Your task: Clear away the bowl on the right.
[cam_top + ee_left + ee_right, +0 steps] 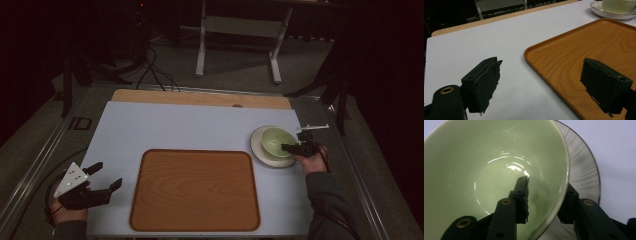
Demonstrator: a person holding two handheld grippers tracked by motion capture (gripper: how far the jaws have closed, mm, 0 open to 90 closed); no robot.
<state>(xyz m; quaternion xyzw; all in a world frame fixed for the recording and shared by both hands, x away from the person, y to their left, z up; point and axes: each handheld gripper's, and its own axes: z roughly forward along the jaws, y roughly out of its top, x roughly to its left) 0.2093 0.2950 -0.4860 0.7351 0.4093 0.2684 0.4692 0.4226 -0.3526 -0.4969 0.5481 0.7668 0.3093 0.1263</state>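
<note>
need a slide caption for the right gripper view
Right hand-held gripper straddles the rim of a green bowl that sits on a white plate.

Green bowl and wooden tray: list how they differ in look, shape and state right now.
The green bowl is round, deep and glossy pale green; the wooden tray is flat, rectangular with rounded corners, and brown with grain. The bowl sits on a white plate at the table's right side; the tray lies directly on the table, in the middle. The right gripper straddles the bowl's wall; nothing touches the tray. Both are empty.
</note>
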